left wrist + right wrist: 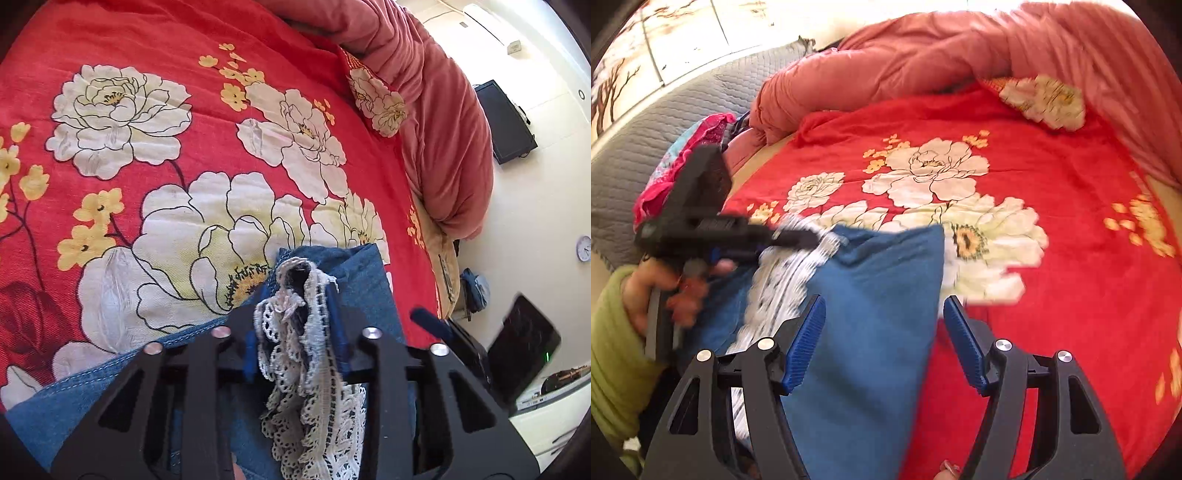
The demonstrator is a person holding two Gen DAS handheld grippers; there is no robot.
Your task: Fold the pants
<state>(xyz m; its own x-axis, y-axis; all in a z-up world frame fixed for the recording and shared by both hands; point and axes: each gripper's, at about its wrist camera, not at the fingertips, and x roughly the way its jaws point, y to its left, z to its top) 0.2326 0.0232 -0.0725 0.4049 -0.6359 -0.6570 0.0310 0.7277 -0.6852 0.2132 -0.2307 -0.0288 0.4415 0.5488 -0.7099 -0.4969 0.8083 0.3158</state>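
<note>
The blue denim pants (369, 280) lie on the red flowered bedspread (147, 155), and their hem carries a white lace trim (314, 354). My left gripper (299, 295) is shut on a bunched fold of that lace and denim. In the right wrist view the left gripper (805, 236) comes in from the left, held by a hand (639, 295) in a green sleeve, with the blurred lace trim (783, 280) below it. My right gripper (886, 343) stands open. A folded part of the pants (879, 280) lies between its blue pads (809, 343) without being pressed.
A bunched pink quilt (923, 55) rings the far side of the bed. A grey quilted cushion (665, 122) and a pink-and-blue garment (698, 147) sit at the left. The bed's edge (447, 266) drops to the floor at the right, near a dark screen (506, 122).
</note>
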